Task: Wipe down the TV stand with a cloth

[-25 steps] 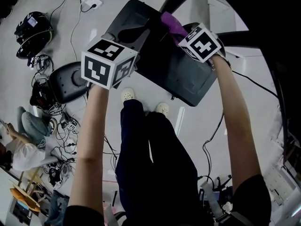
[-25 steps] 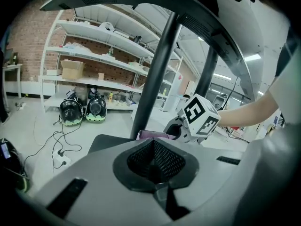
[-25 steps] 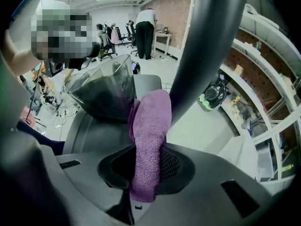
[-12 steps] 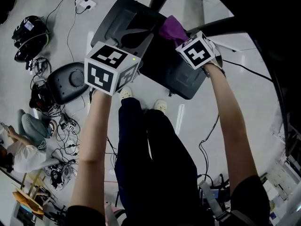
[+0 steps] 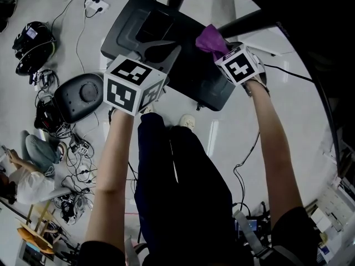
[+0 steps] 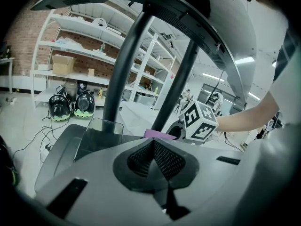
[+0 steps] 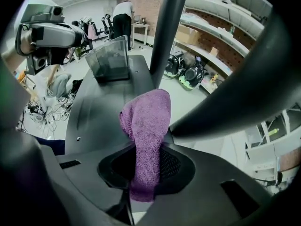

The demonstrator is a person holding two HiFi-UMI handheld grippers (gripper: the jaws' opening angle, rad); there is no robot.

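Note:
The TV stand's dark grey base (image 5: 183,73) lies on the floor ahead of my feet, and two black poles (image 6: 124,65) rise from it. My right gripper (image 7: 148,166) is shut on a purple cloth (image 7: 146,121), which bunches forward over the base beside a pole (image 7: 167,32). From the head view the cloth (image 5: 211,38) sits near the base's right far corner, just ahead of the right gripper's marker cube (image 5: 239,65). My left gripper (image 6: 153,144) hovers over the base's near left part, shut with nothing in it. Its cube (image 5: 133,85) hides its jaws from above.
A clear box (image 7: 113,60) stands on the base's far part. On the floor to the left lie black helmets (image 5: 33,37), a round black disc (image 5: 83,96), tangled cables (image 5: 72,148) and a power strip (image 5: 91,4). Shelving (image 6: 70,41) stands behind the stand.
The right gripper has carried the purple cloth rightward across the base, from beside the middle pole toward the right corner. The left gripper has barely shifted.

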